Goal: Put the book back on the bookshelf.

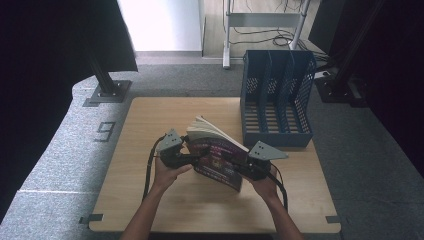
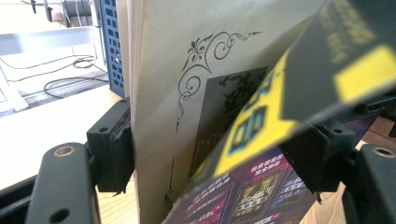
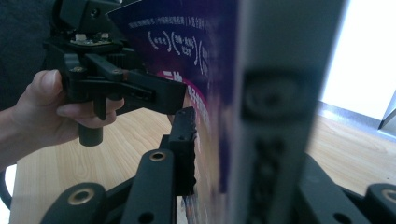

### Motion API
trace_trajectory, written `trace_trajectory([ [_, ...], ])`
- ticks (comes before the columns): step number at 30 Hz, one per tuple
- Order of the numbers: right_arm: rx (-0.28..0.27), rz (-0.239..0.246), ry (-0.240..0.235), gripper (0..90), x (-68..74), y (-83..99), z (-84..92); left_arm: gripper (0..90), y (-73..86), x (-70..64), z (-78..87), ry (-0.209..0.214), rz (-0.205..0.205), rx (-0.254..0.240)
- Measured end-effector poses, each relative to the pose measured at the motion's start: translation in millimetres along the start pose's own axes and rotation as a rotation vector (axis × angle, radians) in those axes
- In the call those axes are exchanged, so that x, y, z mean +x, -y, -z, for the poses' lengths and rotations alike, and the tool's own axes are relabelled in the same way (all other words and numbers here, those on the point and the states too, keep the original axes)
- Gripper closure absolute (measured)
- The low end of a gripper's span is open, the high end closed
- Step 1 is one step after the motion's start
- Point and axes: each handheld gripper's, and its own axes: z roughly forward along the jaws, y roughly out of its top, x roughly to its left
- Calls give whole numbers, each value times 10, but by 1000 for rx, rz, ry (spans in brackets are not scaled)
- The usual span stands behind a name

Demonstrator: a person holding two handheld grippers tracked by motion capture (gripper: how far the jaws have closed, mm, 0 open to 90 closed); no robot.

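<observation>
A person at a wooden table (image 1: 150, 200) held a book (image 1: 220, 155) upright between two grippers, just left of centre in the high view, with a blue file rack (image 1: 276, 97) standing near it at the upper right. The likely aim was to stand the book in one of the rack's slots; doing that well would call for keeping the spine vertical, lifting clear of the rack's front lip, and lining the book up with a slot before letting either side go, since the loose front cover looked apt to catch on a divider.

The left gripper (image 1: 186, 156) came in from the centre left, its jaws clamped on the page block: in the left gripper view one black pad pressed the outer pages at the lower left of the frame while the other pad sat behind the cover at the lower right, the cover itself bowing away from the title page (image 2: 196, 93). The right gripper (image 1: 235, 162) closed on the book from the centre right; in the right gripper view the spine (image 3: 275, 112) ran up between its jaws, one pad (image 3: 184, 149) against the purple cover, though the far pad was blurred and its contact could not be confirmed. Both forearms rose from the bottom edge of the high view, wrists angled inward, the left hand (image 3: 42, 112) wrapped round its grip
</observation>
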Motion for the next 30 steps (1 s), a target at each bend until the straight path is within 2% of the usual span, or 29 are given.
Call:
trace_trajectory([
  [3,8,-15,9,643,-4,-22,-23,255,6,-9,0,1,0,-4],
  [5,12,-5,20,630,-6,-28,-32,257,10,-17,1,1,-1,-6],
  [9,11,-5,18,641,-23,-27,-37,257,10,-22,6,1,2,-7],
  [12,11,16,18,664,-17,-29,-41,257,10,-23,8,-1,2,-6],
  [21,3,7,9,788,-31,-21,-53,263,19,-15,23,-4,5,-7],
  [25,0,-5,29,812,-40,-21,-48,278,37,-18,38,-20,11,-10],
  [30,0,-10,50,815,-30,-23,-50,279,54,-44,92,-61,3,-5],
])
